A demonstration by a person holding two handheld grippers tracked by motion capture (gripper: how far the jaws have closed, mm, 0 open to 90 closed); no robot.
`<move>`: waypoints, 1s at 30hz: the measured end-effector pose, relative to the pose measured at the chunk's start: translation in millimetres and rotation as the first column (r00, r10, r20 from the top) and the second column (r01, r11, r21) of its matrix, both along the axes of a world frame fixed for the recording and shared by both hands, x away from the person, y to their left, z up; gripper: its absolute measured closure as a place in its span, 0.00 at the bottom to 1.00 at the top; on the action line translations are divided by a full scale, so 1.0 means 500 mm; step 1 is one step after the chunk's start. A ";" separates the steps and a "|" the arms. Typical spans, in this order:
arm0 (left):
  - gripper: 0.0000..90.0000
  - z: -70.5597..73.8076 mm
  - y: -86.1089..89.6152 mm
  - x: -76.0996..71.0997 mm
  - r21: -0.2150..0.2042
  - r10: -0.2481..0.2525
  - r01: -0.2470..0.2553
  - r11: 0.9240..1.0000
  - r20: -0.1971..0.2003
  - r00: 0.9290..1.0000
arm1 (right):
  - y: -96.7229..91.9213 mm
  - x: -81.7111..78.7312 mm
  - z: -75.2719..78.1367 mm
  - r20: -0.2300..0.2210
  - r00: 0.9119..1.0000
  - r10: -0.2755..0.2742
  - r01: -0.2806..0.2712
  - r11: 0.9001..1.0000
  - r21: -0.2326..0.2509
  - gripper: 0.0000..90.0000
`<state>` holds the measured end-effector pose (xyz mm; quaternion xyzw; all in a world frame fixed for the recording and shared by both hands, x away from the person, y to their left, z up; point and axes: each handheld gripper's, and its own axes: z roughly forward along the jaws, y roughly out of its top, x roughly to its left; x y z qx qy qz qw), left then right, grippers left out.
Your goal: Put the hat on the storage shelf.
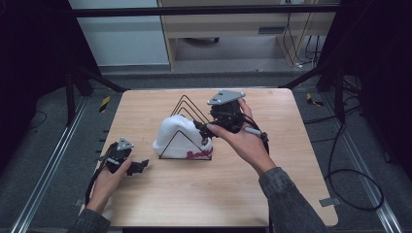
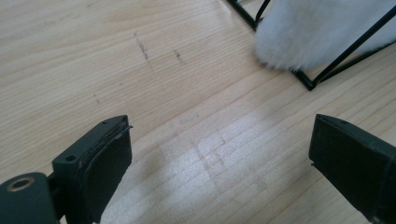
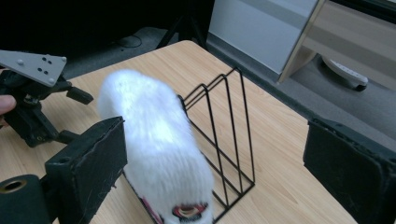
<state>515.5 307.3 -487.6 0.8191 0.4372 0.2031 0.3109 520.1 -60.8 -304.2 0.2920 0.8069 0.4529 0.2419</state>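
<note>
Over on the left, the left tongs (image 1: 138, 166) sat low on the wooden surface (image 1: 160, 199), held in the person's left hand (image 1: 112, 175), and their jaws stood spread wide with nothing but bare wood grain between them. In the left gripper view the same tongs (image 2: 219, 154) pointed toward the corner of the black wire rack (image 2: 322, 70), near it but apart, with a few faint dark scuffs (image 2: 144, 49) marking the surface (image 2: 187, 116) ahead. Moving to the middle, the white fluffy hat (image 1: 180, 136) sat tucked in the front slot of the wire rack (image 1: 187, 109), its cuff bearing red lettering on the near side, and the rack's triangular dividers rose behind it. On to the right, the right hand (image 1: 243, 141) held the right tongs (image 1: 203, 129) just beside the hat's right flank, above the rack, the grey plate tilted on top. The right gripper view showed those tongs (image 3: 215, 154) gaping open, the hat (image 3: 154, 140) lying beyond and between the jaws, the rack (image 3: 229, 135) beside it, and the left tongs (image 3: 70, 114) off past the hat.
</note>
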 end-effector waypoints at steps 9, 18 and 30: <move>0.05 -0.027 0.008 -0.005 -0.009 0.001 -0.001 1.000 -0.026 1.000 | -0.073 -0.016 -0.044 -0.019 0.998 -0.058 0.058 0.998 -0.007 0.10; 0.03 -0.040 0.015 -0.015 -0.052 0.026 -0.025 0.998 0.018 0.999 | -0.142 -0.039 -0.126 -0.066 0.990 -0.122 0.121 0.993 -0.012 0.13; 0.02 -0.040 0.014 -0.018 -0.051 0.028 -0.027 0.998 0.017 0.999 | -0.196 -0.065 -0.237 -0.135 0.977 -0.164 0.163 0.986 -0.021 0.14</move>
